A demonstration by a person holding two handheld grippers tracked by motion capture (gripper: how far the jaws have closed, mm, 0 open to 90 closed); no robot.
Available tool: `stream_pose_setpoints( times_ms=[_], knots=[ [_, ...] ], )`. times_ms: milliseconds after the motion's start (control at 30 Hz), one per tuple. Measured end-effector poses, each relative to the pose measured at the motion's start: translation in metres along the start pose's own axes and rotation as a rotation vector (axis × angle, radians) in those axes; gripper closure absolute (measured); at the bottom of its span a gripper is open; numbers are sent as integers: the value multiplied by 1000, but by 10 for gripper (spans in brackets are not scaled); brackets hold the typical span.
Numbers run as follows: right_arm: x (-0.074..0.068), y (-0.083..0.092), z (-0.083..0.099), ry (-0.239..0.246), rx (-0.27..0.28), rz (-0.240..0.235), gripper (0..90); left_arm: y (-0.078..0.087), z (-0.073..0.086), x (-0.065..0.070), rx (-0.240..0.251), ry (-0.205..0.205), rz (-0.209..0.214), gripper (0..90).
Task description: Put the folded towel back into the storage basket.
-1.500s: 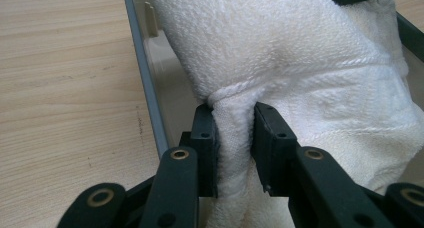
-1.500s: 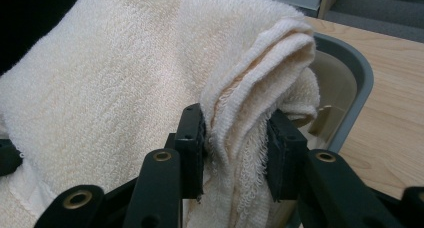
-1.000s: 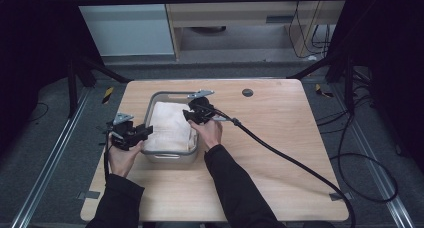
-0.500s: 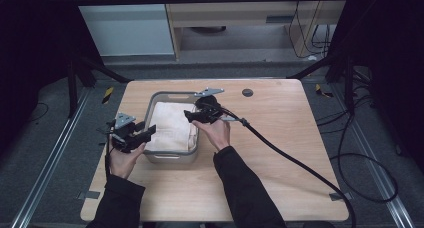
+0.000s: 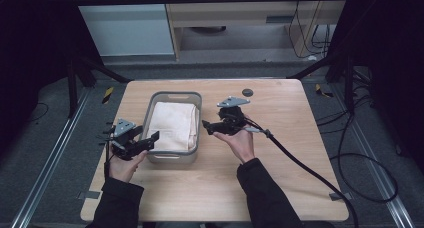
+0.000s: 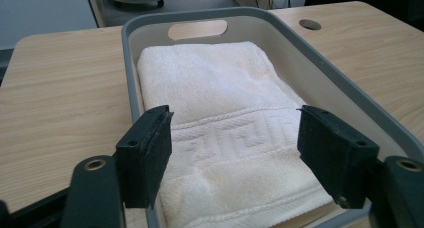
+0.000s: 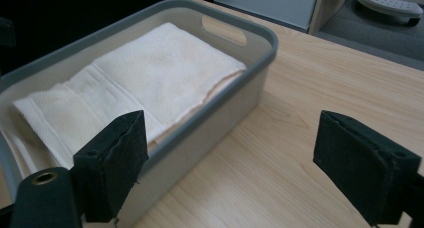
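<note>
A grey plastic bin [image 5: 195, 119] stands on the wooden table, with a folded white towel [image 5: 172, 124] lying flat inside it. The towel [image 6: 220, 113] shows a woven border pattern in the left gripper view. My left gripper [image 5: 148, 140] hovers at the bin's front left corner, jaws wide open over the towel's near end, holding nothing. My right gripper [image 5: 207, 126] is open just right of the bin [image 7: 235, 95], above bare table, and empty. In the right gripper view the towel [image 7: 150, 73] lies to the left of the jaws.
The wooden table [image 5: 280, 158] has free room to the right and front of the bin. A small dark round hole [image 5: 247, 92] sits near the back edge. A thick black cable [image 5: 310, 170] trails from the right gripper across the table's right side.
The right gripper has drawn back out of the bin to its right side. The left gripper stays near the bin's front left corner.
</note>
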State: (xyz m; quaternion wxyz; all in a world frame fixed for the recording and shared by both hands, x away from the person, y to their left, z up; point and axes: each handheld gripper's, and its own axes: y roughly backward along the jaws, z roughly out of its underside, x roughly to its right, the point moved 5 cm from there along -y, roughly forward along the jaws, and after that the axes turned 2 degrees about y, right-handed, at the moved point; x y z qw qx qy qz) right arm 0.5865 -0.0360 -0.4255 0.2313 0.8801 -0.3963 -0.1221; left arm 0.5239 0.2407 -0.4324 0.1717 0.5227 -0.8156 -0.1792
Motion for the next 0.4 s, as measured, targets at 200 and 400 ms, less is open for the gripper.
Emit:
stream_pose_setpoints(
  times_ms=[200,400],
  knots=[
    [21,32,28,-13,-1,40,121,3,6,5,6,-33,-6,245],
    [42,67,58,-44,19,65,122,10,15,9,30,-39,7,214]
  ],
)
